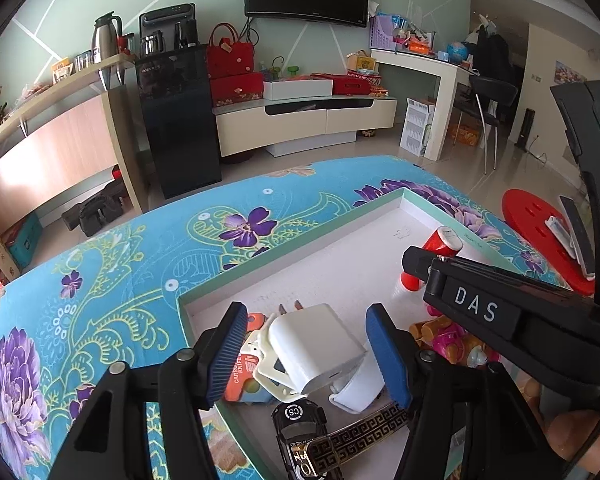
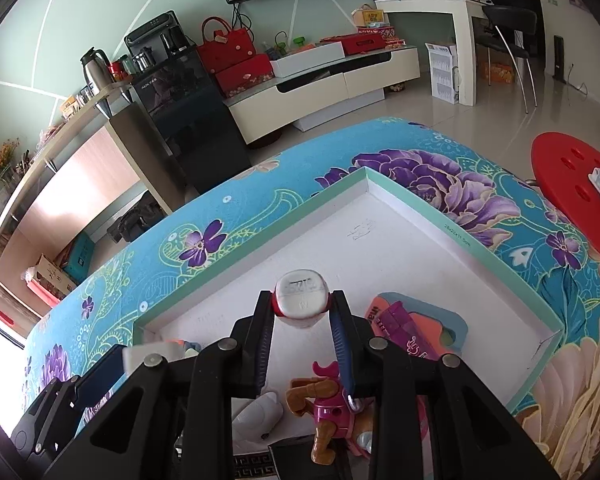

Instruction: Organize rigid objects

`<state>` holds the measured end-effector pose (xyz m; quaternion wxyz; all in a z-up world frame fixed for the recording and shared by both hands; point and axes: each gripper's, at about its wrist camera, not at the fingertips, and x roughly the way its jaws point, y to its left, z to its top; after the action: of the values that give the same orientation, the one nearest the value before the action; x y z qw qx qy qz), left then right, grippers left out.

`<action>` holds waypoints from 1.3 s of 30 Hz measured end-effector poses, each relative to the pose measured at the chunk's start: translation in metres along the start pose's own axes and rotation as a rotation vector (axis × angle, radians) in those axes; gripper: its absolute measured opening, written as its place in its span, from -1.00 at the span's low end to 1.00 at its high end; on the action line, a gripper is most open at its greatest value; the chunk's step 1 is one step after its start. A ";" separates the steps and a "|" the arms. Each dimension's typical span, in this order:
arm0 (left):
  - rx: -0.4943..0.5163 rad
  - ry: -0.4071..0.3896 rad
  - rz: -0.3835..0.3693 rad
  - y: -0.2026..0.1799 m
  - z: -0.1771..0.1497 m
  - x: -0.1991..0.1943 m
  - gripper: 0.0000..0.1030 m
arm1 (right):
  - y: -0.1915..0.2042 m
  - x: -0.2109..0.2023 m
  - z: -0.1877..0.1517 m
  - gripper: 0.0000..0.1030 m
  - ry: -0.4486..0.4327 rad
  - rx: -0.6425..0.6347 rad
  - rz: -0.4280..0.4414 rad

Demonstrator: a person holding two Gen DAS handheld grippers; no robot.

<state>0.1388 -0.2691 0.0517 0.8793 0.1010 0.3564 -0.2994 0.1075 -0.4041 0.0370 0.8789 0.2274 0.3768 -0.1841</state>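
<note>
In the left wrist view my left gripper (image 1: 308,344) stands open over a shallow white box with a teal rim (image 1: 300,216). A white charger plug (image 1: 316,348) lies between its blue pads (image 1: 228,356), with a gap on the left side. My right gripper (image 2: 302,308) is shut on a red tube with a white cap (image 2: 300,300), held above the box floor. The same red tube (image 1: 444,240) shows at the right of the left wrist view. Under the right gripper lies a pink and brown toy figure (image 2: 332,412).
The box also holds an orange carrot-knife card (image 1: 244,364), a black toy car (image 1: 300,428), a black and gold patterned piece (image 1: 360,436) and a purple and orange toy pack (image 2: 404,320). The box sits on a blue floral tablecloth (image 1: 100,300). A red stool (image 2: 568,172) stands at the right.
</note>
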 end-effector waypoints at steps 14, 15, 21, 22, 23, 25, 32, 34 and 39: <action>-0.042 0.019 0.069 0.013 -0.014 -0.022 0.37 | 0.004 -0.020 -0.007 -0.37 -0.013 -0.031 0.004; -0.053 0.020 0.082 0.017 -0.016 -0.024 0.37 | 0.005 -0.022 -0.009 -0.37 -0.011 -0.038 0.003; -0.142 0.021 0.156 0.046 -0.029 -0.042 0.52 | 0.011 -0.028 -0.023 -0.32 0.010 -0.080 -0.006; -0.153 0.019 0.169 0.050 -0.032 -0.046 0.56 | 0.013 -0.028 -0.026 -0.26 0.015 -0.086 -0.008; -0.165 0.019 0.181 0.054 -0.036 -0.049 0.58 | 0.015 -0.029 -0.028 -0.16 0.016 -0.092 -0.010; -0.189 0.026 0.205 0.063 -0.043 -0.054 0.71 | 0.018 -0.032 -0.033 -0.12 0.020 -0.109 -0.011; -0.284 0.041 0.286 0.093 -0.064 -0.072 1.00 | 0.030 -0.040 -0.050 0.16 0.029 -0.165 -0.017; -0.309 0.046 0.301 0.099 -0.070 -0.076 1.00 | 0.034 -0.043 -0.054 0.32 0.034 -0.186 -0.018; -0.342 0.062 0.333 0.109 -0.084 -0.085 1.00 | 0.047 -0.048 -0.067 0.40 0.039 -0.234 -0.014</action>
<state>0.1081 -0.1108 0.0456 0.9096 0.0172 0.4070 -0.0822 0.0608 -0.3216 0.0436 0.8906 0.1243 0.4143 -0.1406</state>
